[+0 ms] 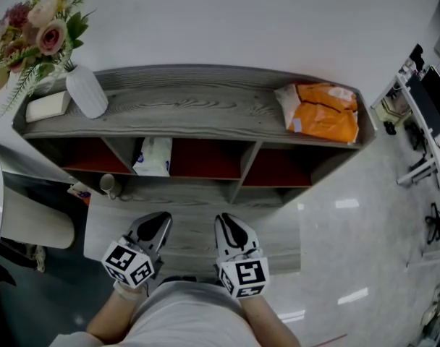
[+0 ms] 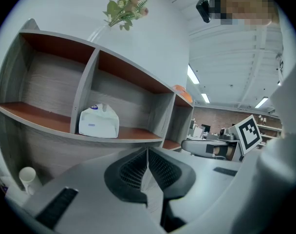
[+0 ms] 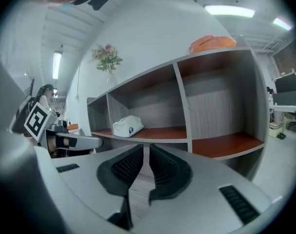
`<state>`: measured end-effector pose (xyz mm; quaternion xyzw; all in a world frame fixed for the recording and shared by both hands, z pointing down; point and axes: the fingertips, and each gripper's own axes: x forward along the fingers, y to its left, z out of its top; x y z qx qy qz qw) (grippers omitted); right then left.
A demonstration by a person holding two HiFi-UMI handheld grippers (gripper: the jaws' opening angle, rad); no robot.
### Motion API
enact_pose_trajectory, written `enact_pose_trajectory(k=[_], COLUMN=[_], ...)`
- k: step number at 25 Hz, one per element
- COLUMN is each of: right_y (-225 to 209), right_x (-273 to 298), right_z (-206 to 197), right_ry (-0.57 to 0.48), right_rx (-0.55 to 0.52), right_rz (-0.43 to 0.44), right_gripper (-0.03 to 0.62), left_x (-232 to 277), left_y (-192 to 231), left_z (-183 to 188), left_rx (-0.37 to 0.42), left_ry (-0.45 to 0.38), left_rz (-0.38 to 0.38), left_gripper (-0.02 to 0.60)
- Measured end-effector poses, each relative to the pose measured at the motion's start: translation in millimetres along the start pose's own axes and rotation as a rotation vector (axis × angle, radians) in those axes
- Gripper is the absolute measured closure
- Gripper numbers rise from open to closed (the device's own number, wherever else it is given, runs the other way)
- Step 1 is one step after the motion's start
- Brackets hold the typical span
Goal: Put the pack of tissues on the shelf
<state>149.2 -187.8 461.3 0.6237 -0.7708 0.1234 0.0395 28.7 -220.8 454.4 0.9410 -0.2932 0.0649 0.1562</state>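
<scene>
showing a grey wooden shelf [image 1: 205, 107] with reddish-brown compartments, seen steeply from above in the head view. the pack of tissues [image 1: 153, 156] lies in the middle compartment of the upper row, at its left end just beside the divider, well apart from both grippers. the left gripper [image 1: 161, 221] and the right gripper [image 1: 225, 223] are held side by side at the near side, over the lower ledge, tips toward the shelf. left gripper view: the ribbed pads [image 2: 133, 169] meet at the tips, so the jaws are closed with nothing between them. right gripper view: the pads [image 3: 126, 167] stand all but together, only a thin slit between them, holding nothing. on the shelf top, a white vase [image 1: 86, 91] with flowers [image 1: 39, 31] stands at the left end beside a small pale box [image 1: 48, 105]; an orange bag [image 1: 323, 112] lies at the right end. a paper cup [image 1: 106, 184] stands on the lower ledge at left.
</scene>
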Motion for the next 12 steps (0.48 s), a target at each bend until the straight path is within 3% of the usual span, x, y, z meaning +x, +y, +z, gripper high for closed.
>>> enact_pose_trajectory(k=[12], right_y=[4.9], right_x=[-2.5], right_z=[2.5], right_ry=[-0.009], right_rx=[-0.003], right_rz=[0.002], right_gripper=[0.545], left_x=[-6.8], left_y=[0.3], left_z=[-2.4], left_rx=[0.002], left_ry=[0.003], left_rz=[0.006], left_gripper=[0.557])
